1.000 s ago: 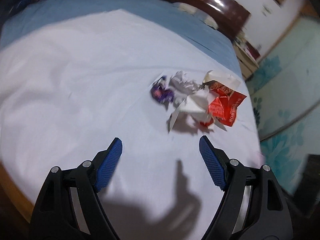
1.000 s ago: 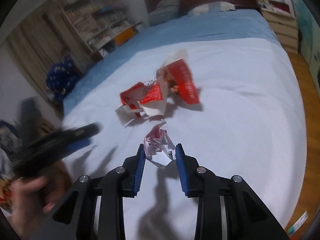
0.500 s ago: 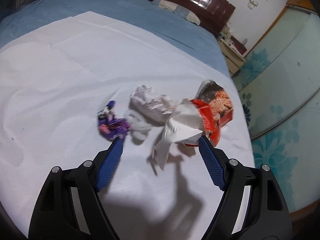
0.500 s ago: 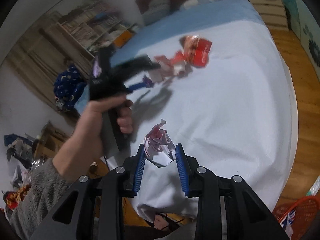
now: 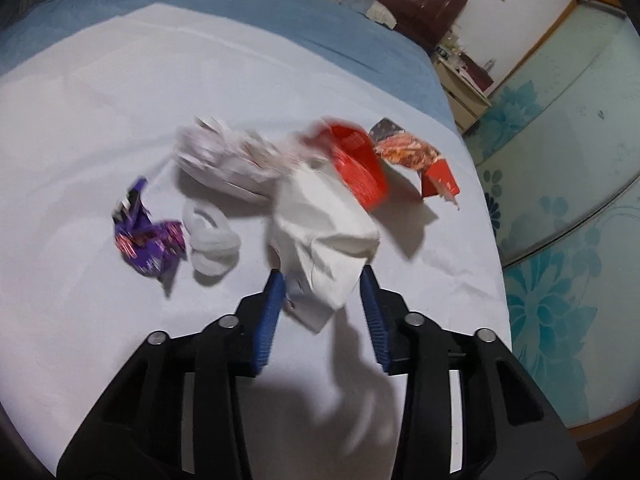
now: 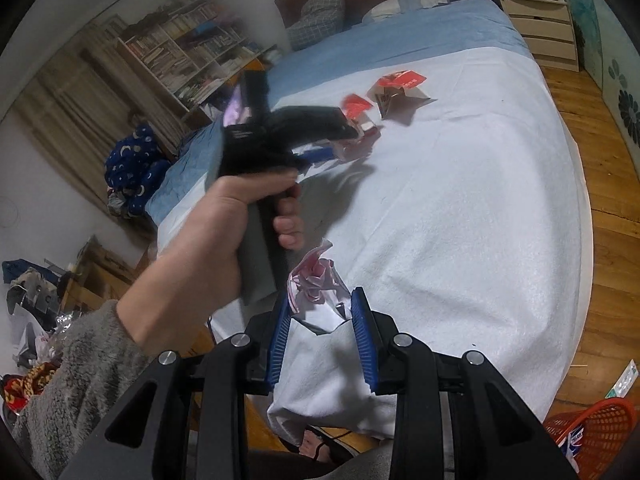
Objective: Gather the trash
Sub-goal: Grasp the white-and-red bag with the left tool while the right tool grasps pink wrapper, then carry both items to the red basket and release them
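Observation:
My left gripper (image 5: 322, 282) is shut on the lower end of a crumpled white paper (image 5: 324, 232) on the white sheet (image 5: 80, 128). Around it lie a purple wrapper (image 5: 146, 236), a small white wad (image 5: 212, 240), a pink-white crumpled wrapper (image 5: 228, 160) and red torn packaging (image 5: 360, 164) with another red piece (image 5: 416, 156). My right gripper (image 6: 320, 308) is shut on a crumpled pink-and-white wrapper (image 6: 316, 292), held above the bed's near edge. The left gripper (image 6: 320, 152) shows blurred in the right wrist view, by the red packaging (image 6: 396, 88).
An orange mesh basket (image 6: 592, 428) stands on the wood floor (image 6: 608, 200) at lower right of the bed. A blue bedspread (image 5: 280, 32), headboard and nightstand (image 6: 540, 32) lie beyond. Bookshelves (image 6: 188, 64) and clutter are to the left.
My left gripper moved forward over the trash pile and closed on the white paper. My right gripper pulled back toward the bed's edge, still holding its wrapper.

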